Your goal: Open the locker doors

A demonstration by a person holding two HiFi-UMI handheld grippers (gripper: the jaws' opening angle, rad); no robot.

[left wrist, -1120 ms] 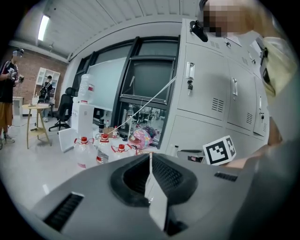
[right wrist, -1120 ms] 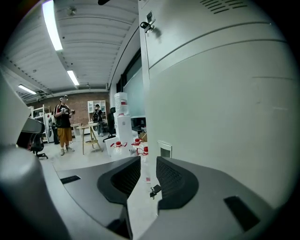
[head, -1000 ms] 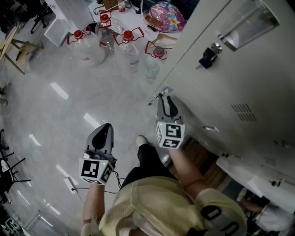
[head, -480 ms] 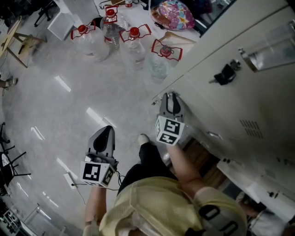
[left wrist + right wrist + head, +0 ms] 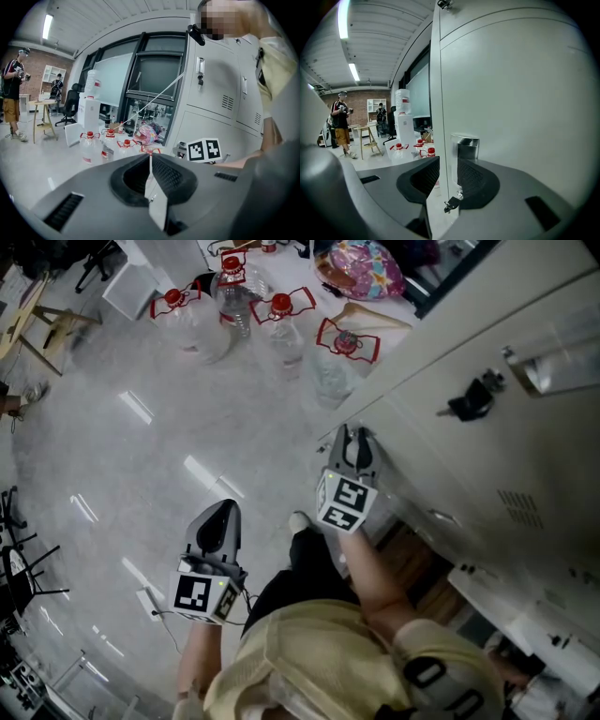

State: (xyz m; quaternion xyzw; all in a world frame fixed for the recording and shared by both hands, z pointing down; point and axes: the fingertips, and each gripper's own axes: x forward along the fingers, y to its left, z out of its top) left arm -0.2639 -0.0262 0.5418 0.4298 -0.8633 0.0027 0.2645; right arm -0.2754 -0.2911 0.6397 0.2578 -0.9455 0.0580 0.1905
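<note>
Gleaming grey floor [image 5: 141, 427], red-capped water jugs [image 5: 281, 329] near beige lockers [image 5: 525, 446]

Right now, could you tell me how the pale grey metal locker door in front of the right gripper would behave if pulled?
The pale grey metal locker door will probably stay stiff and swing as one panel. Its painted face looks smooth, so a pinch on its edge may slip.
</note>
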